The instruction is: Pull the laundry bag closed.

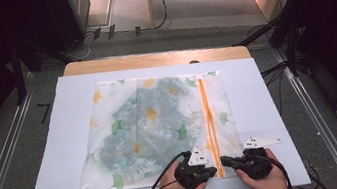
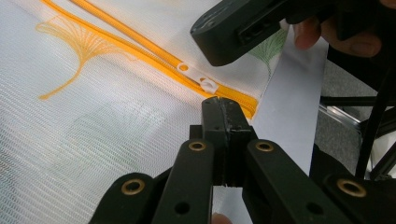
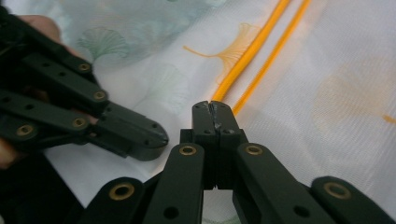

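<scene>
A white mesh laundry bag [image 1: 104, 97] printed with ginkgo leaves lies flat on the table, and a blue floral garment [image 1: 150, 122] shows through it. An orange zipper [image 1: 205, 109] runs down its right side, its two sides parted along most of its length. The white slider and pull [image 2: 205, 83] sit near the zipper's near end. My left gripper [image 1: 212, 170] is shut, its tip [image 2: 222, 100] just short of the pull, with nothing visibly between the jaws. My right gripper [image 1: 225, 160] is also shut, its tip [image 3: 212, 106] low over the mesh beside the zipper [image 3: 252, 51].
A white sheet [image 1: 59, 156] covers the wooden table [image 1: 151, 58]. The two grippers face each other closely at the bag's near right corner. Dark stands and cables stand on the floor around the table.
</scene>
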The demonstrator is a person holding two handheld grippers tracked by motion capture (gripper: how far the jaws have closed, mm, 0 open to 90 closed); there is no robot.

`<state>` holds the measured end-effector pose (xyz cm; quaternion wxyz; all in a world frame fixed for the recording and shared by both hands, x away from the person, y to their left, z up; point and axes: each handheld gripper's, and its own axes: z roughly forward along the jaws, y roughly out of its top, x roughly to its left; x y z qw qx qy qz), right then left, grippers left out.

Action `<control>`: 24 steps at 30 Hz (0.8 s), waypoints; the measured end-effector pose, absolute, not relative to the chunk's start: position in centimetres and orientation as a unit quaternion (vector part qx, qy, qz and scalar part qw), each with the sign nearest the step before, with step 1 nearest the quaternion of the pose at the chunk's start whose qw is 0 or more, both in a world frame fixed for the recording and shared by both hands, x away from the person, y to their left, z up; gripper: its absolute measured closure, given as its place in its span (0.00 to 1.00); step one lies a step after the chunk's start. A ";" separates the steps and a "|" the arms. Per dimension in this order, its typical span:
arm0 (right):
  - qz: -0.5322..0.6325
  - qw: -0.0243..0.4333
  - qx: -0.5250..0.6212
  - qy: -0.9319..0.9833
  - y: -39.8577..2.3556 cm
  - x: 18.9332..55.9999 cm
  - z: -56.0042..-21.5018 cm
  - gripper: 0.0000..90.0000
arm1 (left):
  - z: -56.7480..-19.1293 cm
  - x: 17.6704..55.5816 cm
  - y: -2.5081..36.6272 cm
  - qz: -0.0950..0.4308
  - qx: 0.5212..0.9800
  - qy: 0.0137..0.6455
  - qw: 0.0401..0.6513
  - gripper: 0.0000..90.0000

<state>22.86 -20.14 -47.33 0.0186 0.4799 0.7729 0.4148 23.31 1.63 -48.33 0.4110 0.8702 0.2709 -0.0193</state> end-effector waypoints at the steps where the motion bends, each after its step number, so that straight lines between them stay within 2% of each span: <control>1: 0.407 0.024 0.489 0.771 -20.0 22.9 -47.4 0.96 | -48.3 23.3 1.7 -0.019 0.871 0.272 0.410 1.00; 4: 0.406 0.006 0.508 0.760 -20.0 23.2 -47.6 0.90 | -48.3 23.3 1.8 -0.017 0.870 0.275 0.409 1.00; 6: 0.413 -0.024 0.515 0.751 -20.0 23.4 -47.8 0.86 | -48.3 23.3 1.8 -0.020 0.867 0.277 0.414 1.00; 10: 0.412 -0.044 0.537 0.735 -19.6 23.8 -48.0 0.83 | -48.3 23.2 1.8 -0.016 0.870 0.276 0.408 1.00; 16: 0.414 -0.060 0.524 0.742 -18.7 23.8 -48.0 0.87 | -48.3 22.6 2.5 -0.010 0.870 0.275 0.410 1.00; 21: 0.414 -0.051 0.510 0.752 -18.9 23.8 -48.2 1.00 | -48.4 22.6 3.3 -0.018 0.864 0.286 0.414 1.00; 24: 0.416 -0.058 0.494 0.761 -18.7 23.8 -48.0 1.00 | -48.4 22.7 3.3 -0.022 0.862 0.287 0.418 1.00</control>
